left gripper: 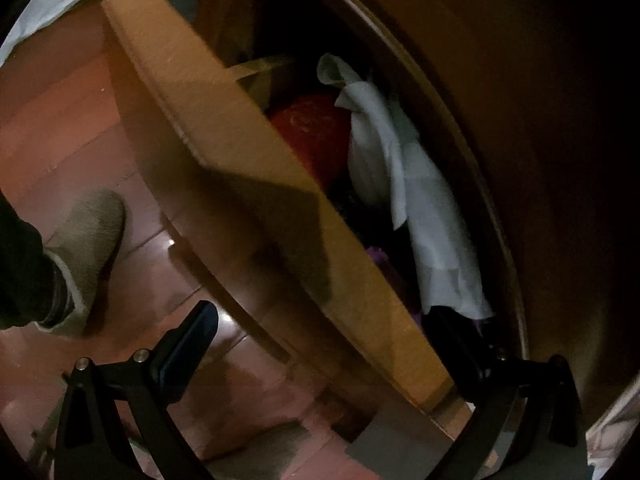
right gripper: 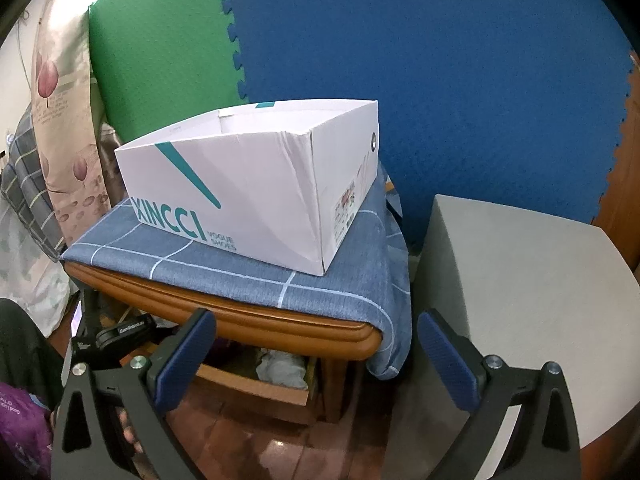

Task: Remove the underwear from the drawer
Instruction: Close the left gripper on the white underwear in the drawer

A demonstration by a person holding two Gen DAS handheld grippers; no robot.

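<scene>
The wooden drawer (left gripper: 248,168) is pulled out, and its front panel runs diagonally across the left wrist view. Inside lie a white cloth (left gripper: 400,184), a red garment (left gripper: 316,132) and a bit of purple fabric (left gripper: 378,258). My left gripper (left gripper: 320,314) is wide open astride the drawer front. One finger (left gripper: 192,344) is outside over the floor and the other (left gripper: 452,332) is inside, at the lower end of the white cloth. In the right wrist view the drawer (right gripper: 256,388) shows below the tabletop with the white cloth (right gripper: 280,368) in it. My right gripper (right gripper: 318,320) hangs open and holds nothing.
A white shoe box (right gripper: 256,184) stands open on a blue checked cloth (right gripper: 224,268) over the wooden table. A grey cabinet top (right gripper: 520,292) is to the right. A person's slippered foot (left gripper: 92,236) stands on the reddish tiled floor (left gripper: 52,128) beside the drawer.
</scene>
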